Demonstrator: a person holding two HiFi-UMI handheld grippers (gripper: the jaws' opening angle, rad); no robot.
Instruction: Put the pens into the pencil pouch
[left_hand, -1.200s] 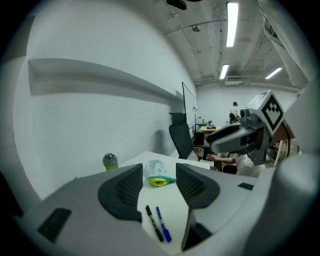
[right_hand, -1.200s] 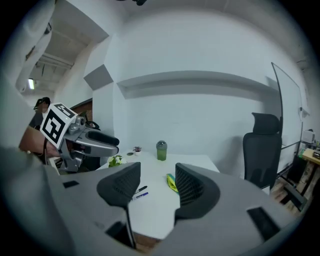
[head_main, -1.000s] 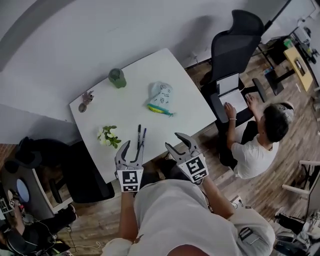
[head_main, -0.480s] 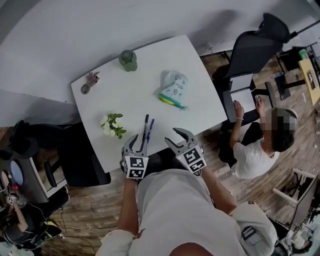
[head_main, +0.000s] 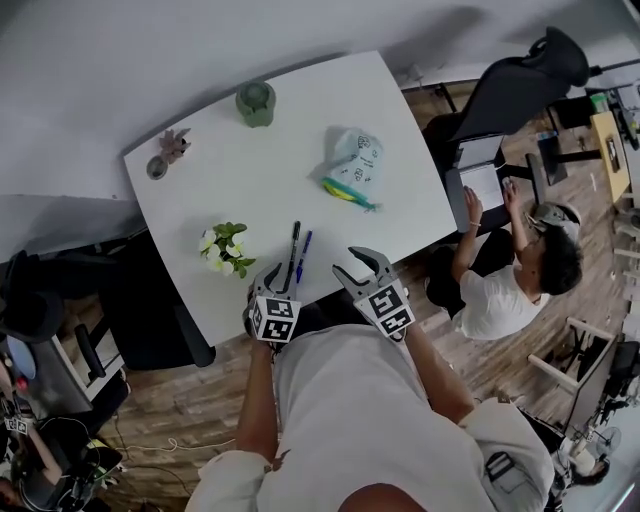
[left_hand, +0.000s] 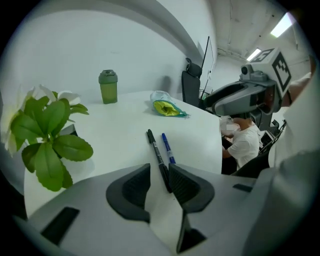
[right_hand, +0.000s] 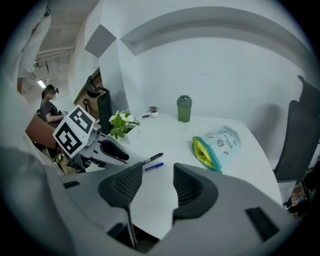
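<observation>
I look down on a white table (head_main: 270, 180). My left gripper (left_hand: 160, 181) hovers at its near edge, its fingers (left_hand: 131, 189) held moderately apart. The near end of a black pen (left_hand: 156, 152) lies between them, close against the right-hand finger; I cannot tell whether it touches. A blue pen (left_hand: 167, 148) lies just beside the black one on its right, roughly parallel, both flat on the table.

My right gripper (right_hand: 156, 182) sits to the right of the left one, also at the near edge. Its fingers are wide apart with only bare table between them.

The pencil pouch (head_main: 355, 165) lies farther across the table, to the right and well apart from the pens. It is pale with small prints, and its mouth gapes with a yellow lining and a teal edge.

A small plant with white flowers (head_main: 226, 250) stands left of the pens. A green lidded cup (head_main: 256, 102) stands near the far edge.
</observation>
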